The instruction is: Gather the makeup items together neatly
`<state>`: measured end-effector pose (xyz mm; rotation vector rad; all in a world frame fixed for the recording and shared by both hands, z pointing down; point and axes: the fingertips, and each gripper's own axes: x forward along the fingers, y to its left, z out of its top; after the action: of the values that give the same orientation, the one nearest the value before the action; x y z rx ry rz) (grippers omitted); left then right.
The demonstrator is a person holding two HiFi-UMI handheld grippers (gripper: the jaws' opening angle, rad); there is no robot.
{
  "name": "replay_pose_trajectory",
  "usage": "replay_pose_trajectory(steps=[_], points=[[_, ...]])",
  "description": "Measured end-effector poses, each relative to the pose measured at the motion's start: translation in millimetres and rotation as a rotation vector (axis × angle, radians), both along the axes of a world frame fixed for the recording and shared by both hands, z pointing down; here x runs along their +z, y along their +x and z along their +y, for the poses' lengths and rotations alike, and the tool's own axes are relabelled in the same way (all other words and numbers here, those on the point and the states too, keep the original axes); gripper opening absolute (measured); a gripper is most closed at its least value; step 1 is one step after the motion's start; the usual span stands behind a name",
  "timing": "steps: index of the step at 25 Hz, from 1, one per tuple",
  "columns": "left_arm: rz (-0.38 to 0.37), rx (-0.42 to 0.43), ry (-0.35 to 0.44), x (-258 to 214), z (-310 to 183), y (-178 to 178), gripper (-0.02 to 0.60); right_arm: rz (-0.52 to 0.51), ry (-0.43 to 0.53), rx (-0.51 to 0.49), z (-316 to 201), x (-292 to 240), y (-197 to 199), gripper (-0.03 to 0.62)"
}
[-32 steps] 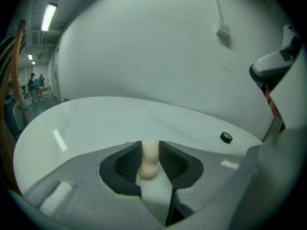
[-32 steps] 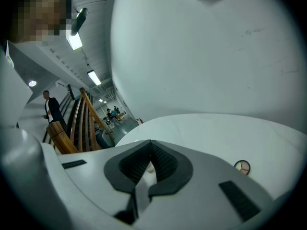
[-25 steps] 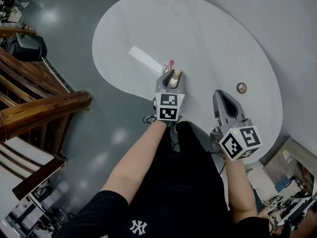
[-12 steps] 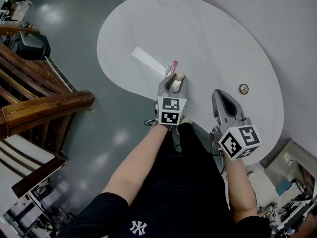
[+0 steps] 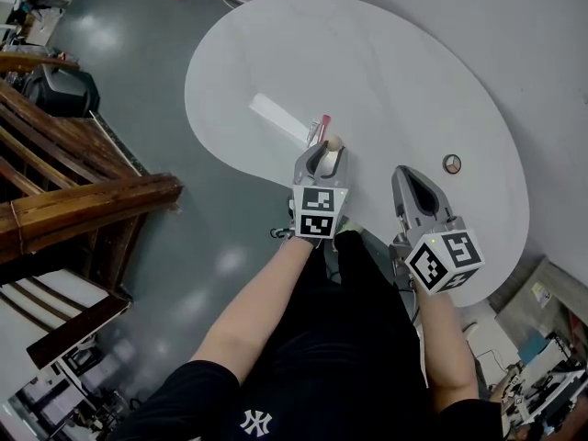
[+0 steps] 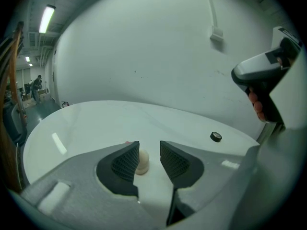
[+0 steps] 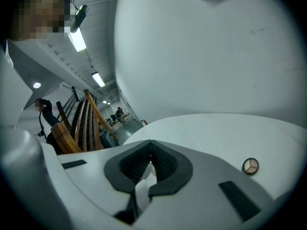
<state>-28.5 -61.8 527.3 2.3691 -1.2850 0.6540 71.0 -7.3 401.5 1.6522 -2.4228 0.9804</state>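
Left gripper [image 5: 327, 152] jaws, just opened, stand apart around the beige sponge [image 5: 334, 142] placed near the surface's near edge; right gripper [image 5: 411, 177] jaws together, empty. Next, probably fetch the round compact [image 5: 449, 163] lying apart by the right edge

Bare forearms reach over the desk's [image 5: 413, 81] near edge, the grey left hand-held gripper [image 5: 326, 152] with jaws just opened around a beige sponge [image 5: 334, 142], the right hand-held gripper [image 5: 410, 173] with jaws together.

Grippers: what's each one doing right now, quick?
Left gripper: open, jaws just been opening, beige makeup sponge loose between them.
Right gripper: shut, empty.
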Motion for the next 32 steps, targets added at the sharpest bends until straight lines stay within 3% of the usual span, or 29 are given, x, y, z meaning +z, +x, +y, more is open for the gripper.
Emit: replay_pose_trajectory(steps=[10,15,23,25,32], points=[[-0.003,0.066,0.009,-26,15,23,0.123,-0.006,0.017,0.036,7,-5,11,0.014],[0.018,0.131,0.009,-29,24,55,0.103,-0.004,0.012,0.071,16,2,32,0.014],[0.021,0.333,0.023,-29,38,135,0.039,-0.006,-0.002,0.191,31,7,84,0.014],[0.005,0.386,0.031,-25,43,161,0.011,-0.011,-0.009,0.224,38,11,103,0.014],[-0.076,0.572,0.018,0,61,237,0.011,-0.040,-0.039,0.327,57,26,159,0.014]])
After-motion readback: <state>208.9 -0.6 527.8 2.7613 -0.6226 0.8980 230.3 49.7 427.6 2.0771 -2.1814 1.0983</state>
